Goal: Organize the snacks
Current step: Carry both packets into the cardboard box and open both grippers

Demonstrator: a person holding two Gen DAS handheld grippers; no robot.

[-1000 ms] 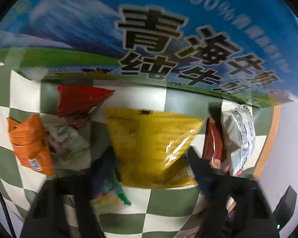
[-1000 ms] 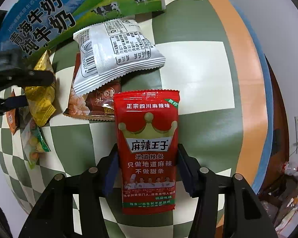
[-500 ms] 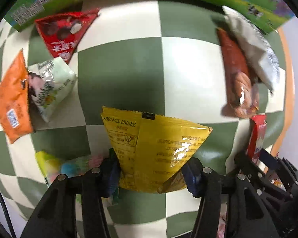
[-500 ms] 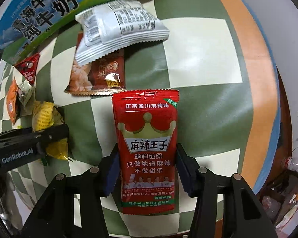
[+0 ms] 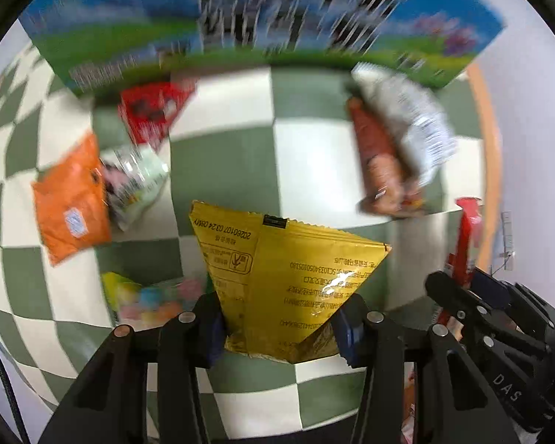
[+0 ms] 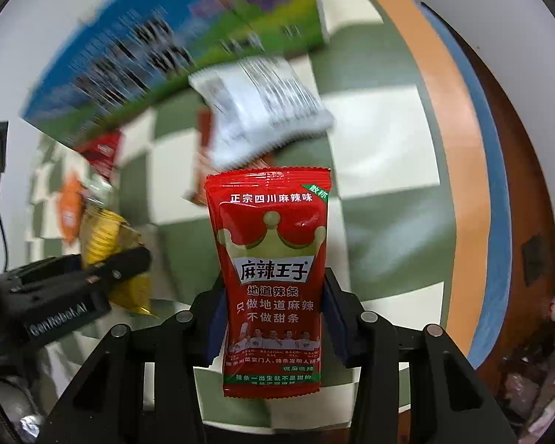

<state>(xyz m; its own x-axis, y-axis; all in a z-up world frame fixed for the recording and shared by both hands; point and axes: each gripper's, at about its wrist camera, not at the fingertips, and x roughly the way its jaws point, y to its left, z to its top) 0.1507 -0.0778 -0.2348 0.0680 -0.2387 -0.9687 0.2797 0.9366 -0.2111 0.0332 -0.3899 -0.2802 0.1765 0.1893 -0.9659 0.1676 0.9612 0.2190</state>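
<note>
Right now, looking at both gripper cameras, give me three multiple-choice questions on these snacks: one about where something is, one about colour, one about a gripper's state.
1. Where does the white snack packet lie?
A. On top of the brown snack packet
B. Under the orange snack packet
C. Inside the milk carton box

2. What colour is the packet in the left gripper?
A. Green
B. Yellow
C. White

3. What is the right gripper doing?
A. Open over bare cloth
B. Shut on the milk box
C. Shut on the red spicy strip packet

Answers:
1 A: the white packet overlaps the brown one near the box.
2 B: the yellow snack packet sits clamped between the left gripper's fingers.
3 C: both fingers press the red packet's sides, holding it above the checkered tablecloth.
</note>
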